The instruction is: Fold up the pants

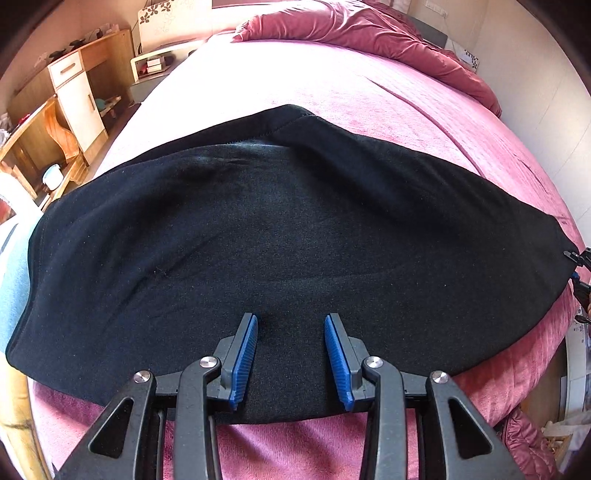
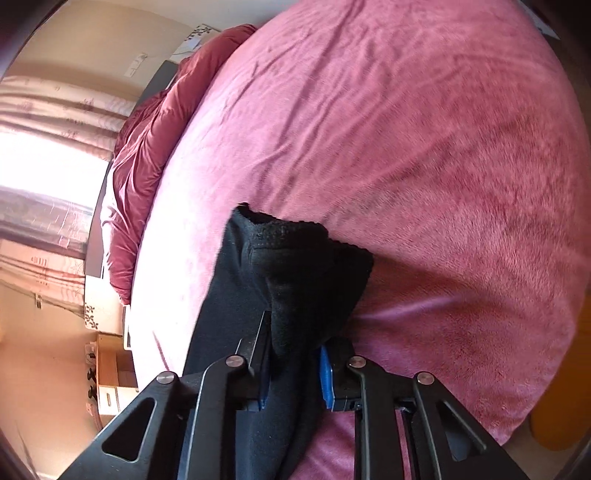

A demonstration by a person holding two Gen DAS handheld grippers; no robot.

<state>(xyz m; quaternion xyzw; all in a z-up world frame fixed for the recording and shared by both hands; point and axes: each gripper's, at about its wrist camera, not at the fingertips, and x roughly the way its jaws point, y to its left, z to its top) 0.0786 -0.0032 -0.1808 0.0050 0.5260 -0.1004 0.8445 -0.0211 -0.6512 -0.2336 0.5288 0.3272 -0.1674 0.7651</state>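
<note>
Black pants (image 1: pixel 277 229) lie spread across a pink bed cover (image 1: pixel 295 81), reaching from the left edge to the far right. My left gripper (image 1: pixel 291 319) is open just over the near edge of the pants, with cloth under its blue pads (image 1: pixel 243 365) but not pinched. At the far right, my right gripper (image 1: pixel 580 273) holds the narrow end of the pants. In the right wrist view, a bunched end of the pants (image 2: pixel 288 258) sticks up between the fingers, and my right gripper (image 2: pixel 299 332) is shut on it.
A crumpled dark red quilt (image 1: pixel 369 33) lies at the head of the bed. Wooden desk and cabinets (image 1: pixel 74 92) stand left of the bed. A curtained window (image 2: pixel 44 147) is beyond the quilt (image 2: pixel 147 147). Bare pink cover (image 2: pixel 424 147) stretches past the pants.
</note>
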